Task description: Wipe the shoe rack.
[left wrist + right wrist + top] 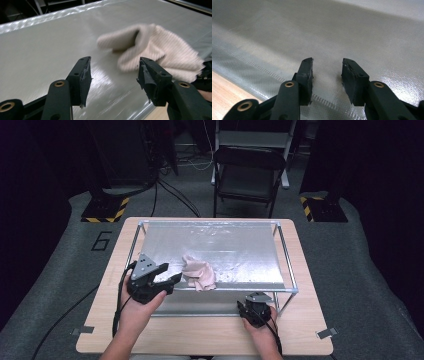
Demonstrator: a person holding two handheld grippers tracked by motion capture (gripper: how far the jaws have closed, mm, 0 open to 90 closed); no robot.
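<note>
My grippers: two, left (172,279) and right (252,301)
Cloths: one (199,273)
Metal-framed trays: one (155,237)
Tables: one (210,337)
Folding chairs: one (248,172)

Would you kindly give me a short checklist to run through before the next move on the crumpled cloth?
1. Left claw open, nothing between its jaws: ok.
2. Crumpled beige ribbed cloth lying free on the silver mesh sheet: ok.
3. Cloth within the left claw's reach, just ahead of its jaws: ok.
4. Right claw open and empty, apart from the cloth: ok.
5. Cloth lying flat: not ok, bunched.
6. Which cloth edge to take: cannot tell, folds hide it.
</note>
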